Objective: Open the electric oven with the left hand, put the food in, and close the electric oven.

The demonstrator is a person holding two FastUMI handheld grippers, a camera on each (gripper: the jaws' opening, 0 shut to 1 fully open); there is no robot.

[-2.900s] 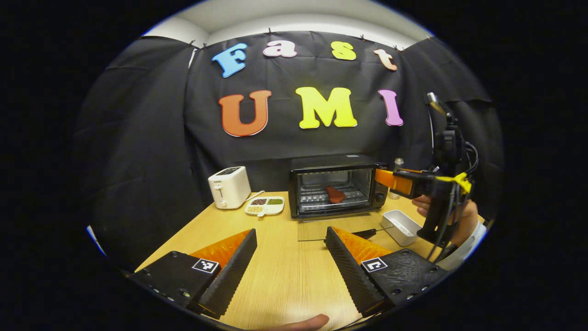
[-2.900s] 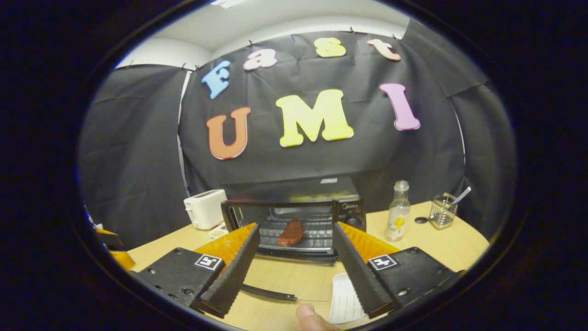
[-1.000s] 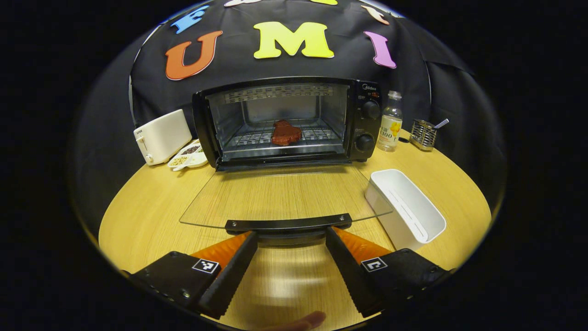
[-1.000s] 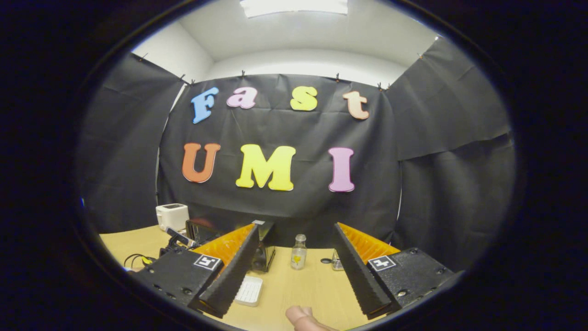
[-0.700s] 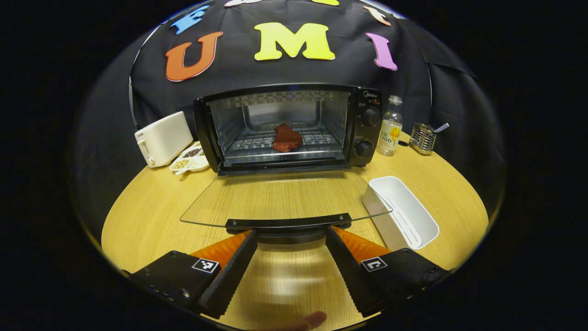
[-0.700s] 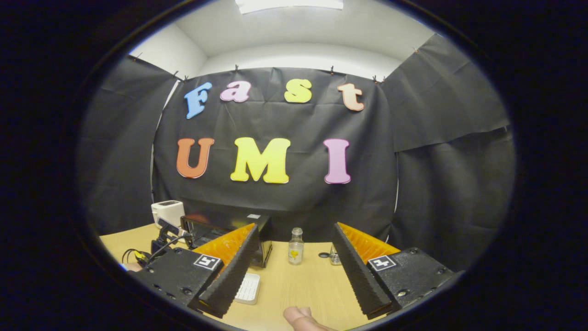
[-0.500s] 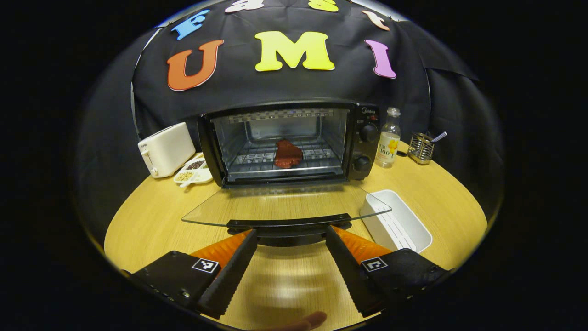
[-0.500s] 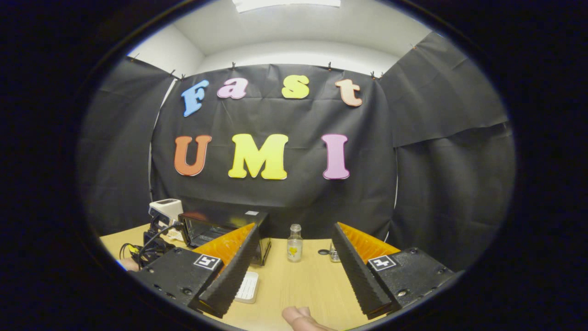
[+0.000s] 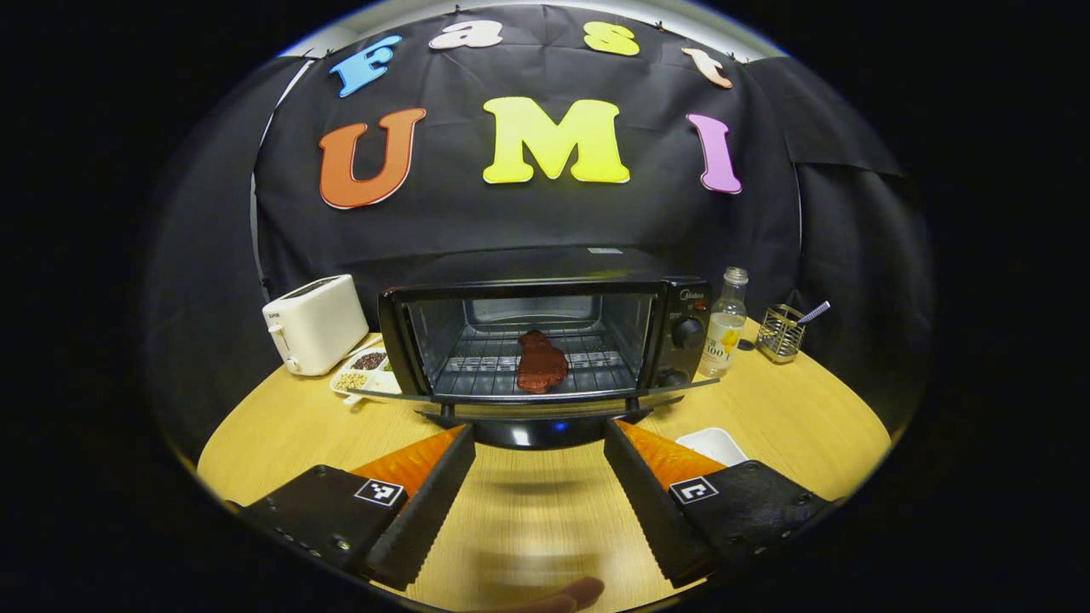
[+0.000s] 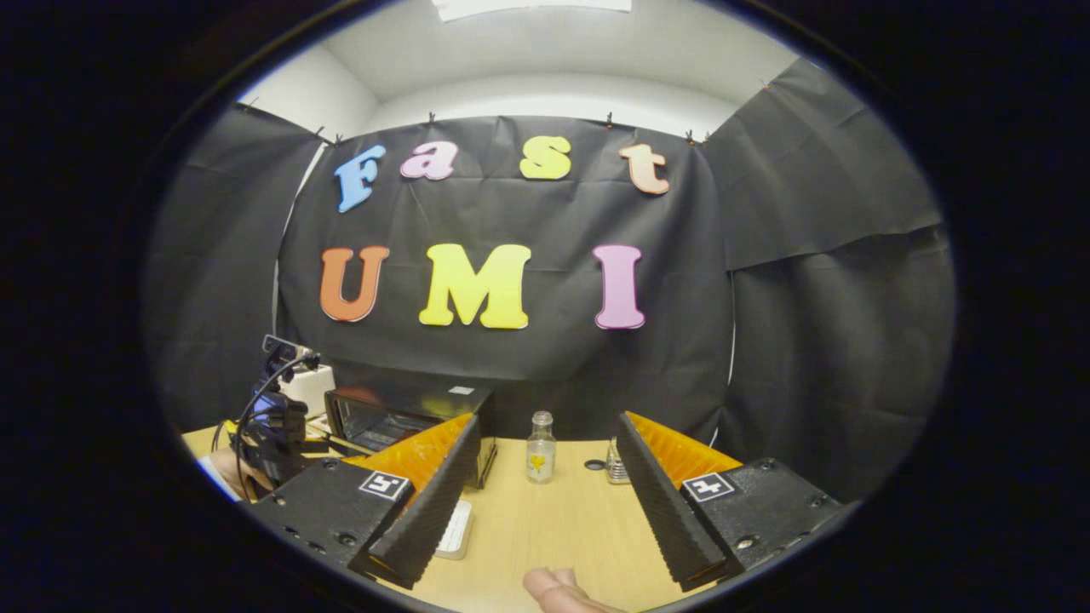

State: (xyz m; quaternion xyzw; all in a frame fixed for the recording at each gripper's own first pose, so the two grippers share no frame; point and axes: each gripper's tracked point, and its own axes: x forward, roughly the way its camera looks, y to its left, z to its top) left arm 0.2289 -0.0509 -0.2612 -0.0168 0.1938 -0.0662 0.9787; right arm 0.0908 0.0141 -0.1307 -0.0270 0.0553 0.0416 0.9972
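- We see the black oven (image 9: 545, 340) at the back of the wooden table (image 9: 281, 426), its glass door (image 9: 528, 396) half raised.
- A reddish-brown slab of food (image 9: 542, 362) lies on the rack.
- Our left gripper (image 9: 539, 443) is spread wide beneath the door handle (image 9: 541, 432).
- Our right gripper (image 10: 545, 455) hangs released, apart.

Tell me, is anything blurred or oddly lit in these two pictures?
Left gripper view: the table bends like a bowl, pale smeared reflections lie between the fingers, and the oven door handle looks soft. Right gripper view: sharp, a bright ceiling light at the top.
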